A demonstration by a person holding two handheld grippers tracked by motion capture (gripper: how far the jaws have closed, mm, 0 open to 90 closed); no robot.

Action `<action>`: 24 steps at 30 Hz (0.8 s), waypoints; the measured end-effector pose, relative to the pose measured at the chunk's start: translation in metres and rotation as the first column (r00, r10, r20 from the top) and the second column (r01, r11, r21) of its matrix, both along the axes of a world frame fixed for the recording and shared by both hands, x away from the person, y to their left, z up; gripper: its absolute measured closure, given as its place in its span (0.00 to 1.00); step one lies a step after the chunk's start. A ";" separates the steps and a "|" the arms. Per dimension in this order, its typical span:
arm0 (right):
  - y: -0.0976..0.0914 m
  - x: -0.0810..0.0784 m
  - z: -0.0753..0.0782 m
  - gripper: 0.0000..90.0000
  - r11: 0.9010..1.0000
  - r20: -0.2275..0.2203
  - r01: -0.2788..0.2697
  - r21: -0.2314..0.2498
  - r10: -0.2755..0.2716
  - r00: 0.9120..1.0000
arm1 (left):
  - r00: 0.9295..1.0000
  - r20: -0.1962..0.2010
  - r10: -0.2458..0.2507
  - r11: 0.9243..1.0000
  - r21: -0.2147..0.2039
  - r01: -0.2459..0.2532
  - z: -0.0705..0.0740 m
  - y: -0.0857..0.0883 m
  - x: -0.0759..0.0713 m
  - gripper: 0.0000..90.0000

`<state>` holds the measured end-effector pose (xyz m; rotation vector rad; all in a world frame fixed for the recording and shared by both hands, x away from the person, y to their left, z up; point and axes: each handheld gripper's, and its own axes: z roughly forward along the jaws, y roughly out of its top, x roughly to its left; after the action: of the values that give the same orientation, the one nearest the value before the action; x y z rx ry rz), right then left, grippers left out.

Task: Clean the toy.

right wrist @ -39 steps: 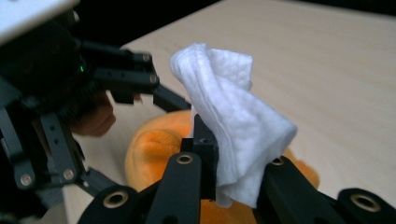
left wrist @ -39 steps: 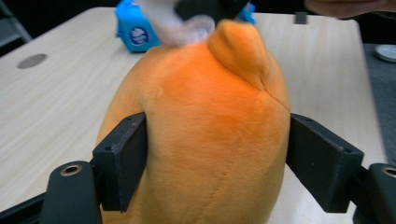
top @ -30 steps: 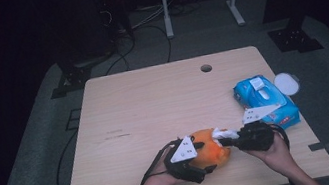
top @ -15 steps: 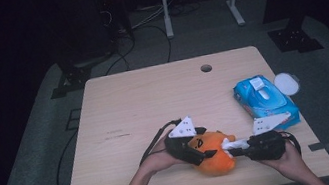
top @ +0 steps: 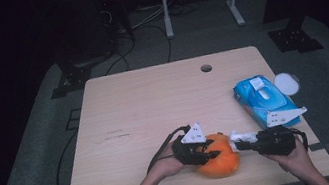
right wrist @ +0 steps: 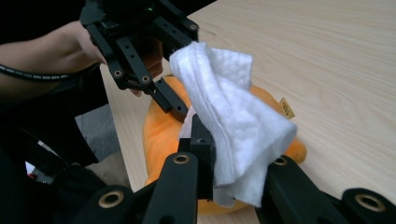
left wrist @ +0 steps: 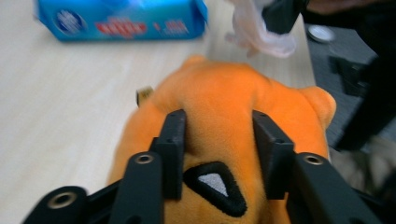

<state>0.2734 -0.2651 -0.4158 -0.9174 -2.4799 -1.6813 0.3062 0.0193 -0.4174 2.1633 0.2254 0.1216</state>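
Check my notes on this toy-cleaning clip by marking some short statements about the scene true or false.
1. The left gripper is clamped on the orange plush toy. True.
2. The right gripper holds a blue cloth. False: it holds a white crumpled wipe.
3. The blue plastic wipes pack lies on the light wooden table. True.
4. The plush toy sits at the table's far edge. False: it is near the person's edge.

On the worktop (top: pixel 144 106), the plush toy (top: pixel 219 162) lies at six o'clock; the wipes pack (top: pixel 262 99) at three.
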 end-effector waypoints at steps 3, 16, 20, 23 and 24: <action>-0.004 0.001 0.001 0.89 1.000 0.001 0.018 0.020 -0.018 1.000 | 0.999 0.032 0.022 0.999 -0.038 -0.021 0.006 0.001 -0.003 0.72; -0.021 0.010 0.001 0.89 0.993 0.003 0.117 0.024 -0.118 0.993 | 0.963 0.118 0.241 0.968 -0.104 -0.230 0.042 0.049 0.034 0.72; -0.014 0.013 -0.004 0.89 0.992 0.010 0.118 -0.040 -0.117 0.993 | 0.936 0.156 0.316 0.948 -0.072 -0.309 0.037 0.067 0.048 0.71; -0.011 0.016 -0.008 0.89 0.987 0.019 0.124 -0.101 -0.122 0.992 | 0.925 0.131 0.356 0.934 -0.047 -0.353 0.019 0.077 0.057 0.70; -0.011 0.016 -0.010 0.89 0.986 0.021 0.125 -0.114 -0.124 0.992 | 0.926 0.120 0.359 0.933 -0.035 -0.357 0.013 0.079 0.058 0.70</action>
<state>0.2898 -0.2764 -0.4254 -1.0975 -2.6034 -1.5964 0.3642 0.0981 -0.4044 2.0725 0.5472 0.4624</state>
